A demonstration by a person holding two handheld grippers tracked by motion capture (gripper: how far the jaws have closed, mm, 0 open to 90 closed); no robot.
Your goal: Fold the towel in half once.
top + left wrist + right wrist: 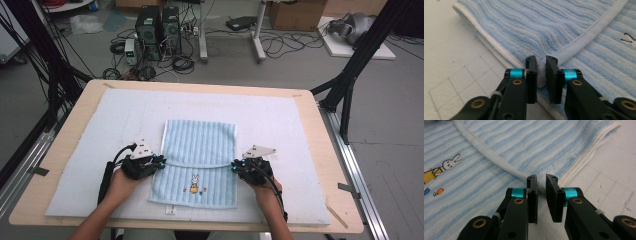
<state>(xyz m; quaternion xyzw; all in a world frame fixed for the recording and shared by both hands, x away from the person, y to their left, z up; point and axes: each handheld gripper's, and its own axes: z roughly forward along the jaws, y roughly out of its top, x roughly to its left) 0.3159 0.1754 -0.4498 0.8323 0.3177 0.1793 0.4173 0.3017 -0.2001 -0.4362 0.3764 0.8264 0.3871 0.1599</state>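
Note:
A light blue striped towel (200, 140) lies on the white mat, its far part folded toward me so a white hem (200, 164) runs across its middle. A small rabbit picture (194, 182) shows on the near part. My left gripper (161, 162) is at the towel's left edge where the hem ends. In the left gripper view its jaws (541, 61) pinch the white hem corner of the towel (529, 27). My right gripper (235, 166) is at the right end of the hem. In the right gripper view its jaws (541, 180) close on the towel (524, 142) beside the rabbit picture (449, 165).
The white gridded mat (280, 125) covers most of the wooden table (327, 165). A small white tag (170, 210) lies by the towel's near edge. Black frame struts (350, 75) stand at both sides. Computers and cables (157, 30) sit on the floor beyond.

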